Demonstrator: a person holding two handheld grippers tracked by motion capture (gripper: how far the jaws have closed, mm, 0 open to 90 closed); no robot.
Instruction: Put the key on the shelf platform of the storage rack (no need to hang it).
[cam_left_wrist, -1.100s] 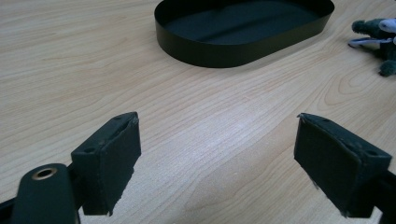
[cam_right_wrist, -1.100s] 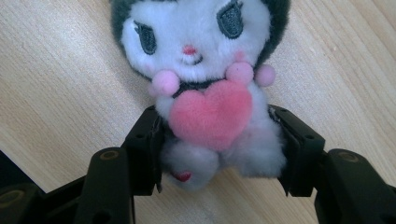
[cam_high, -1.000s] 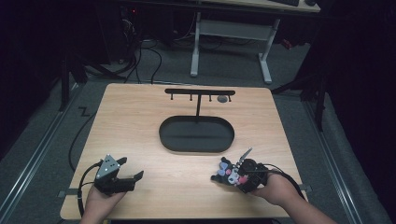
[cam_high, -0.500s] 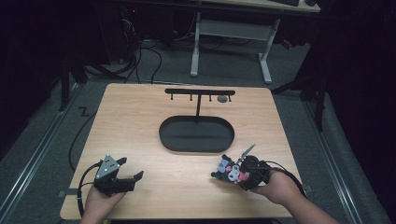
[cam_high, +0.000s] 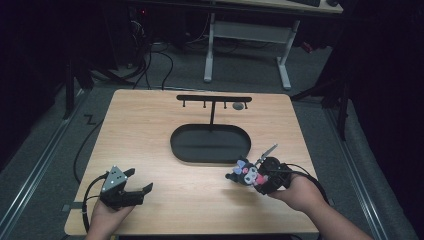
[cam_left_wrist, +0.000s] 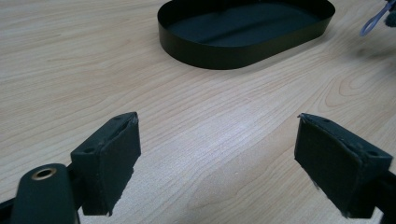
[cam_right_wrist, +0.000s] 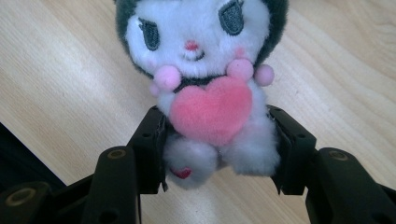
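the right gripper (cam_high: 252, 176), low and right of centre in the high view, is pinching a small plush doll (cam_right_wrist: 208, 88) by its lower body; in the right gripper view the two black jaws press in on either side of the white fluffy legs, just below the pink heart (cam_right_wrist: 211, 112) it hugs, with the face pointing up the frame. the doll sits at the gripper's tip, squeezed between the pads, and in the high view it hangs just below the lower right rim of the black oval tray (cam_high: 177, 150), close to that rim but not over it.

the step in hand looks like carrying the doll toward the tray or the hook rack (cam_high: 214, 98) standing behind it. to do it well, keep the pinch steady, since soft plush can slip, and lift clear of the tray wall before moving across. a thin loop or strap seems to stick up from the doll toward the upper right, though it is too small to be sure.

the left gripper (cam_high: 137, 190), at the lower left of the high view, is spread wide over bare wooden table (cam_left_wrist: 84, 70) with nothing between its jaws.
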